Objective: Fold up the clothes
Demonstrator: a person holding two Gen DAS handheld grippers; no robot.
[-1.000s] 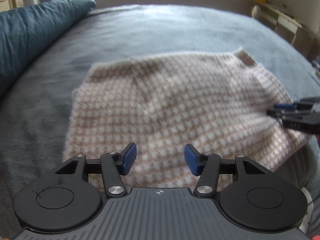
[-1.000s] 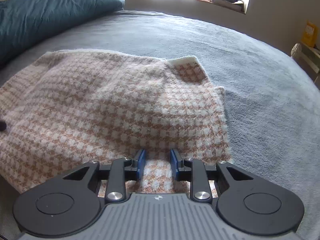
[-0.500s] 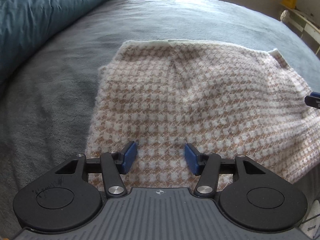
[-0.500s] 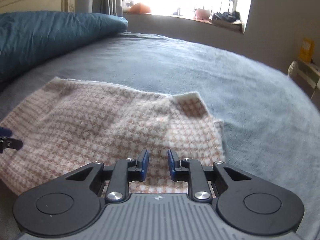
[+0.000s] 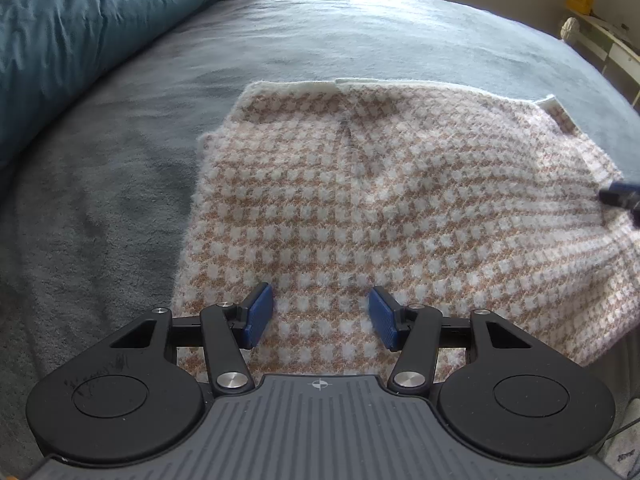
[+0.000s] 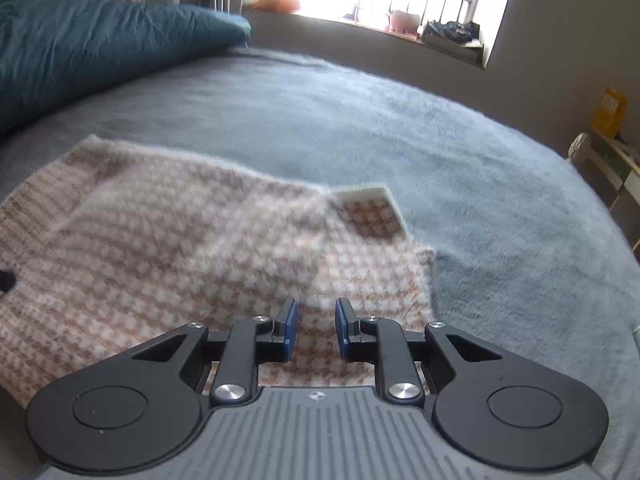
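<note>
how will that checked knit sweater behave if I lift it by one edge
The sweater will probably go floppy and drape: it already lies soft and rumpled on the bed cover. Its fuzzy knit surface suggests the blue pads should grip rather than slip. A folded-over flap hints that loose layers may fall open.

Grey blanket (image 5: 360, 36) lies bare past and left of the sweater (image 5: 380, 208), open for passing. Teal duvet (image 5: 80, 32) walls the far left side. Shelf (image 6: 616, 160) stands off the bed's right edge. Window sill (image 6: 360, 28) clutter sits well beyond.
</note>
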